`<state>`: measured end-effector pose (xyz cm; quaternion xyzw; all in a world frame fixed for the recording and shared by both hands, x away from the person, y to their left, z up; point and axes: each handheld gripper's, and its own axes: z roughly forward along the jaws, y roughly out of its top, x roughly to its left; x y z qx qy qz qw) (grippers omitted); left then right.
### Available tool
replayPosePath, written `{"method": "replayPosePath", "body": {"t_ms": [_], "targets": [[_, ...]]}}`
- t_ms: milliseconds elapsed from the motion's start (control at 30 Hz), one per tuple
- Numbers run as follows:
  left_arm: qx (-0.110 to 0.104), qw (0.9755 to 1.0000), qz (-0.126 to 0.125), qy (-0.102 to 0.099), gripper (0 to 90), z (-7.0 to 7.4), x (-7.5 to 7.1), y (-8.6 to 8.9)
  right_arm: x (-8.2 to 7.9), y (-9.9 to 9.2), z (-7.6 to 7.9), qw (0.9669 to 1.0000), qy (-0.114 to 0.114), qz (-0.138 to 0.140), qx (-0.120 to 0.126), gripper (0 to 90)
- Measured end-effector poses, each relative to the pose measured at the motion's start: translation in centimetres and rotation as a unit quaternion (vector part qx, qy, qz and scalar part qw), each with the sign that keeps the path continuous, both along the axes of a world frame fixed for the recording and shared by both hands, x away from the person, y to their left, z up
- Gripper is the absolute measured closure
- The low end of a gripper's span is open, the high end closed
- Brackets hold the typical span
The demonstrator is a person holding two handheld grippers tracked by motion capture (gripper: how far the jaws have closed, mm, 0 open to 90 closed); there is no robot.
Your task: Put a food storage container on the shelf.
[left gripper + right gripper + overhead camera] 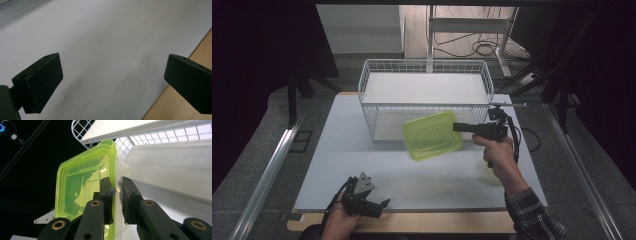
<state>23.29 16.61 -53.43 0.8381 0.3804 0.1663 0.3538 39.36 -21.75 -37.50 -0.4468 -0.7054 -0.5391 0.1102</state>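
Right gripper point(457, 127) clamped on the rim of a yellow-green plastic container point(433, 135), jaws nipped tight on the edge with one pad inside the wall and the other outside, as seen close up in the right gripper view point(116, 195). Container point(85, 187) held off the table point(362, 150), just in front of the white wire basket point(424, 82) and overlapping its front wall in the high view, toward the basket's right half. Tipped up on edge, open face turned toward the near left, away from the basket; base facing the basket's front mesh. Long axis running roughly parallel to the basket's front wall, slightly slanted, the end toward the basket's left corner sitting lower than the gripped end. Gripped at the short end nearest the basket's right side. Translucent, square-cornered, with a stepped rim.

Left gripper point(382, 205) resting well in front of the basket, at the near edge of the table, far from the container. Jaws spread wide in the left gripper view point(112, 77), nothing between the pads, just bare white table surface point(105, 37) and a strip of wooden edge point(175, 107).
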Motion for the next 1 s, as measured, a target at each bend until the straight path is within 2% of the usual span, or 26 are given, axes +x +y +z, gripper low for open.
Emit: {"method": "replayPosePath", "body": {"t_ms": [567, 833, 1000], "targets": [[0.007, 0.9999, -0.007, 0.013, 1.6, -0.2, 0.1, -0.2, 1.6, 0.3, 3.6, 0.9997, -0.017, -0.015, 0.009, 79.9], [0.009, 0.9998, -0.008, 0.014, 1.6, -0.3, 0.1, -0.2, 2.8, 0.8, 5.5, 0.9988, -0.035, -0.035, 0.001, 79.9], [0.009, 0.9998, -0.008, 0.014, 1.6, -0.3, 0.1, -0.2, 3.6, 1.0, 6.3, 0.9981, -0.038, -0.048, 0.003, 79.9]]}}
